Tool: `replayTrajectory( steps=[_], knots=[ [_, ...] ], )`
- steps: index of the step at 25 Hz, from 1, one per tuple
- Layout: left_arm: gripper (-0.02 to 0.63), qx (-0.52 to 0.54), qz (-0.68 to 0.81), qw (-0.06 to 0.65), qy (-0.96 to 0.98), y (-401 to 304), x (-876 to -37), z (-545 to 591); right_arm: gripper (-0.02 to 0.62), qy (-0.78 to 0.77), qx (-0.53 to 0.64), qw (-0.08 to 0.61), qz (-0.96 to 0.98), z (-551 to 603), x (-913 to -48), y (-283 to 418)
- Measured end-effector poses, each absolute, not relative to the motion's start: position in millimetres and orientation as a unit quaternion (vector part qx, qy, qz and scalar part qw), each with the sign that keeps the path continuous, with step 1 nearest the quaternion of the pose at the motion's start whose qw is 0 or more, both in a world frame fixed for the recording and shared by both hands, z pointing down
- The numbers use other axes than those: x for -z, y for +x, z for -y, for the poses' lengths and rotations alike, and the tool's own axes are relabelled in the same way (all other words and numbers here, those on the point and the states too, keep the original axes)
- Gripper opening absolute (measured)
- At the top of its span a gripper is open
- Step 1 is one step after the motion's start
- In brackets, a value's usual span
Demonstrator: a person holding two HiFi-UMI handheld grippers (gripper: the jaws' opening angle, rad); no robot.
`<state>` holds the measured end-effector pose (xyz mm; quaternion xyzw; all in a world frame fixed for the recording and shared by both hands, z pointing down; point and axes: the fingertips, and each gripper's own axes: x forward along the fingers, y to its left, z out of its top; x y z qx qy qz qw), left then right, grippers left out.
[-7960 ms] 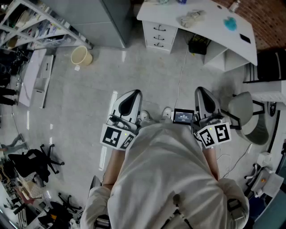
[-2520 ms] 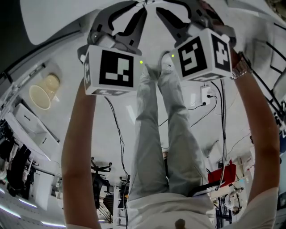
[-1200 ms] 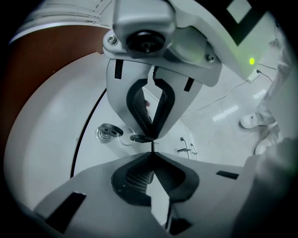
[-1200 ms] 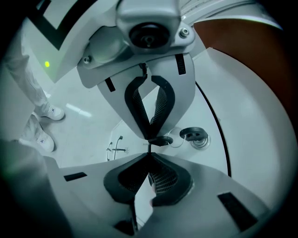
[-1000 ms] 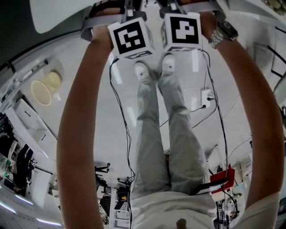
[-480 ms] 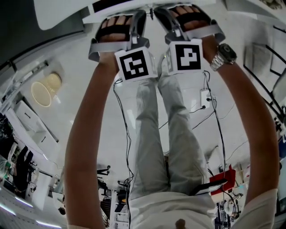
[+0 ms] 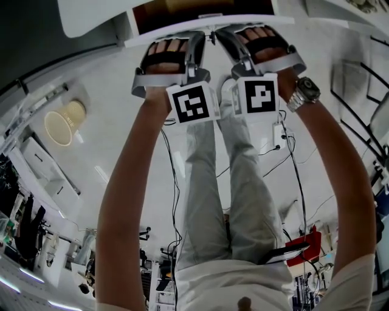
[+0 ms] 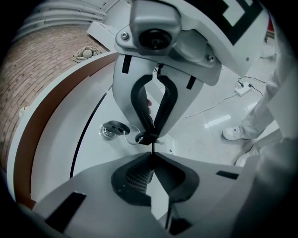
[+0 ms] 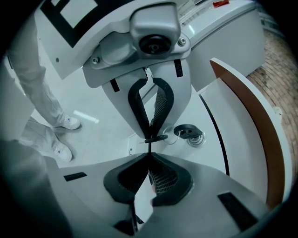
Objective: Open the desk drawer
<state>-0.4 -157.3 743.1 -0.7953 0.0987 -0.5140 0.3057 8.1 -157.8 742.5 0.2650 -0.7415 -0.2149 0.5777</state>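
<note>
My left gripper [image 8: 151,155] and right gripper [image 9: 149,154] are both closed tight on the key [image 9: 156,138]. A ring ties it to the drawer [image 7: 137,37] lock [image 9: 188,134].

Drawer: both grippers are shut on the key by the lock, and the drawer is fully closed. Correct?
Not quite. The drawer is partly open: the head view shows its brown inside past the white front. The rest holds: the left gripper and the right gripper are both shut on the key by the lock.
</note>
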Motion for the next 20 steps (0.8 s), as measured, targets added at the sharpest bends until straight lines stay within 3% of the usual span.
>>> replayTrajectory(
  steps=[11,12,14,20],
  knots=[
    [0.038,0.506,-0.099,0.292,-0.806,1.2,-744.3,154.4,0.043,0.261,0.198,0.584,0.743,154.6,-747.4,7.7],
    [0.069,0.504,-0.099,0.291,-0.807,0.1,-744.5,154.8,0.067,0.256,0.187,0.585,0.746,152.7,-748.9,7.1],
    [0.148,0.5,-0.102,0.293,-0.809,-2.6,-743.8,155.5,0.177,0.249,0.169,0.587,0.752,148.6,-750.8,6.6],
    [0.143,0.457,-0.174,0.241,-0.838,-13.5,-714.8,155.9,0.19,0.317,0.136,0.545,0.765,146.8,-720.8,11.0]
  ],
)
